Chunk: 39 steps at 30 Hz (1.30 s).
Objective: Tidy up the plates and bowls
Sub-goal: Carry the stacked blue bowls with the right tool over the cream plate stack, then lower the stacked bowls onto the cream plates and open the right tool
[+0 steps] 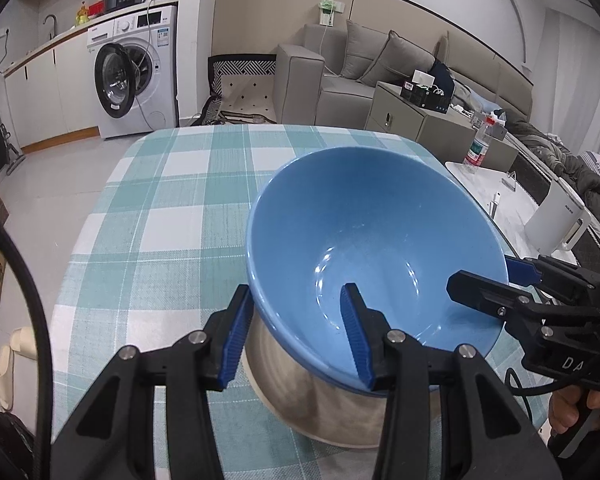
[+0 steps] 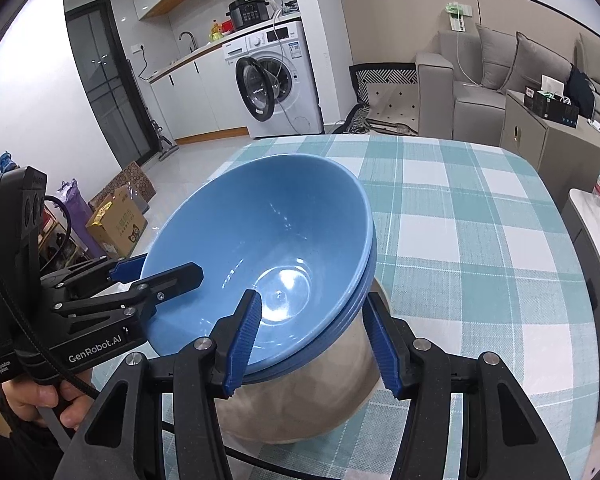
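A stack of blue bowls (image 1: 372, 232) sits nested in a larger grey-beige bowl (image 1: 324, 396), tilted over the teal checked tablecloth (image 1: 172, 200). My left gripper (image 1: 296, 332) is shut on the stack's left wall, with one blue pad outside and one inside the top bowl. My right gripper (image 2: 314, 340) is shut on the opposite wall of the blue bowls (image 2: 260, 232), one pad inside and one against the beige bowl (image 2: 312, 396). Each gripper shows in the other's view: the right gripper (image 1: 492, 280) and the left gripper (image 2: 160, 276). Whether the stack's base touches the table is hidden.
A white kettle (image 1: 556, 220) and a water bottle (image 1: 476, 148) stand on a white side table to the right. Cardboard boxes (image 2: 116, 224) lie on the floor to the left. A washing machine (image 1: 132, 76) and a sofa (image 1: 360, 68) are beyond the table's far edge.
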Each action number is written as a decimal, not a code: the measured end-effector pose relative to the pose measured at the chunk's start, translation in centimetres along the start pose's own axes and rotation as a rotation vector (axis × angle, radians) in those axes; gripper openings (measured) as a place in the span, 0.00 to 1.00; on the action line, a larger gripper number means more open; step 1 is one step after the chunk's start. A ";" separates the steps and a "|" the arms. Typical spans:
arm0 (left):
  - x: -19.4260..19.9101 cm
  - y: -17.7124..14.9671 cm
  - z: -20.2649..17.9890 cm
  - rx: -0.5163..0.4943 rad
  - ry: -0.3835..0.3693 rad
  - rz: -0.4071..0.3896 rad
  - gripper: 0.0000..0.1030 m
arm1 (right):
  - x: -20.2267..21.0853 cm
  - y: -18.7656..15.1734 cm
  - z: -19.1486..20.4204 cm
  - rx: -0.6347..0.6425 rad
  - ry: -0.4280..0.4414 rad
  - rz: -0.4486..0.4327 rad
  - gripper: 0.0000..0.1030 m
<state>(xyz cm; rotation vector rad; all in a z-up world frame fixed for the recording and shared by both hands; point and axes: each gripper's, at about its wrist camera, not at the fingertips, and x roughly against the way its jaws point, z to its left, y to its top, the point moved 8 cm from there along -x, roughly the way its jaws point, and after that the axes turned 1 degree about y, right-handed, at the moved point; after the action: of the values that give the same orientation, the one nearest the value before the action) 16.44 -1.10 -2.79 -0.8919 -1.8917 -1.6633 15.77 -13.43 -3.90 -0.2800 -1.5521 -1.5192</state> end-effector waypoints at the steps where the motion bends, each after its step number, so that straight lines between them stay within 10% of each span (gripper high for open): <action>1: -0.1 0.1 0.0 0.002 -0.006 -0.004 0.43 | -0.1 -0.1 -0.1 -0.004 -0.001 0.007 0.52; 28: -1.0 0.6 0.2 0.007 -0.019 -0.004 0.53 | -0.5 0.6 -0.2 -0.005 0.014 -0.005 0.56; 39: 1.2 0.8 0.3 -0.010 -0.040 -0.060 0.82 | 0.7 0.4 -0.9 0.029 0.016 -0.041 0.87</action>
<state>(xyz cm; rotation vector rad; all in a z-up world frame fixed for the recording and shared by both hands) 16.23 -0.60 -1.49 -0.8865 -1.9562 -1.7033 16.07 -14.45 -3.24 -0.2204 -1.5742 -1.5255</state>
